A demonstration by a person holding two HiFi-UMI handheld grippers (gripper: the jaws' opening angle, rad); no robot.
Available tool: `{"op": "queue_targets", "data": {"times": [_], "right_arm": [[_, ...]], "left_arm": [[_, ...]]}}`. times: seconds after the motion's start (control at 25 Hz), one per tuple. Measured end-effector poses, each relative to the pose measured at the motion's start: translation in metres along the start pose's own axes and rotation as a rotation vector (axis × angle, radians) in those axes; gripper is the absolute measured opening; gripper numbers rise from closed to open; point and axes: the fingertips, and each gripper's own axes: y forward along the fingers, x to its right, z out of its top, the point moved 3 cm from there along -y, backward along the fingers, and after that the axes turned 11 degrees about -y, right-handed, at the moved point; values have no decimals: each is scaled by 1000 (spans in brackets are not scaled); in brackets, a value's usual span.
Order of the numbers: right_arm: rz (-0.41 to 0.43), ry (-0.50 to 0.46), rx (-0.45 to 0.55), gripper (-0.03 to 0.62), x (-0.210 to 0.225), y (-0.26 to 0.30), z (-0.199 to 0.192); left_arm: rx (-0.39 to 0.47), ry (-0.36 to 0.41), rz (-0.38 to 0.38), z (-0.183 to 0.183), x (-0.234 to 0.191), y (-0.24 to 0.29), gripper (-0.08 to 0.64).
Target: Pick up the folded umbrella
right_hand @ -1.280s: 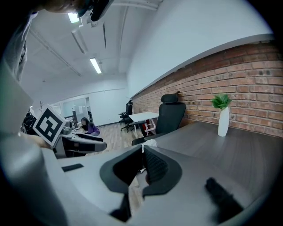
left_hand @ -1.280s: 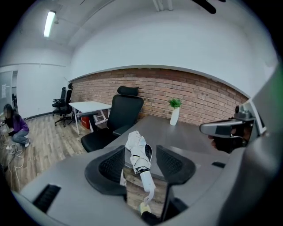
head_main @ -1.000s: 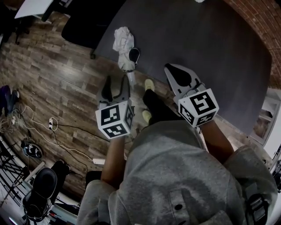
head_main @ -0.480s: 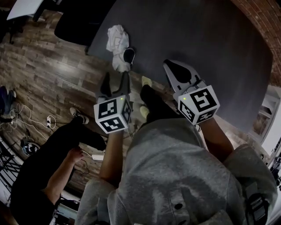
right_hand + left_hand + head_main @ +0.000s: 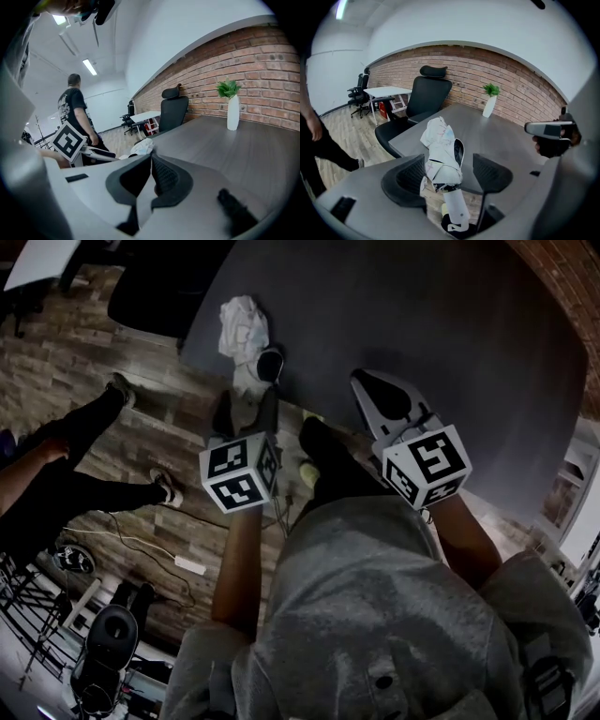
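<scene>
The folded white umbrella point(image 5: 241, 326) lies at the near corner of the dark grey table point(image 5: 422, 324), with its black strap point(image 5: 269, 362) beside it. Its white handle point(image 5: 456, 211) sticks out past the table edge. My left gripper point(image 5: 246, 407) is open, and its jaws have just been opening; in the left gripper view the umbrella point(image 5: 440, 152) runs between the two jaws of the left gripper point(image 5: 449, 173), and neither pad presses on it. My right gripper point(image 5: 377, 395) hovers over the table to the right, away from the umbrella. The right gripper point(image 5: 151, 161) is shut, with nothing in it.
A black office chair point(image 5: 427, 93) stands at the table's far side. A white vase with a plant point(image 5: 490, 101) is near the brick wall. A person in black point(image 5: 66, 488) moves on the wood floor at left. Cables point(image 5: 141, 545) trail there.
My left gripper has sunk toward the umbrella's handle end and its jaws stand wider. The right gripper has dropped a little. A person came into view at lower left and crossed the floor.
</scene>
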Motion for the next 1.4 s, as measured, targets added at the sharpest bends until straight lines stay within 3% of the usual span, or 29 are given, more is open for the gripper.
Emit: {"op": "queue_targets", "data": {"times": [0.6,1.4], "right_arm": [[-10,50,-38,25,19,23,-14],[-21,72,-67,25,27,43,-24]], "left_arm": [[-53,22,25,7,-7,55,387],[-104,-68,92,-4,-21,102,387]]}}
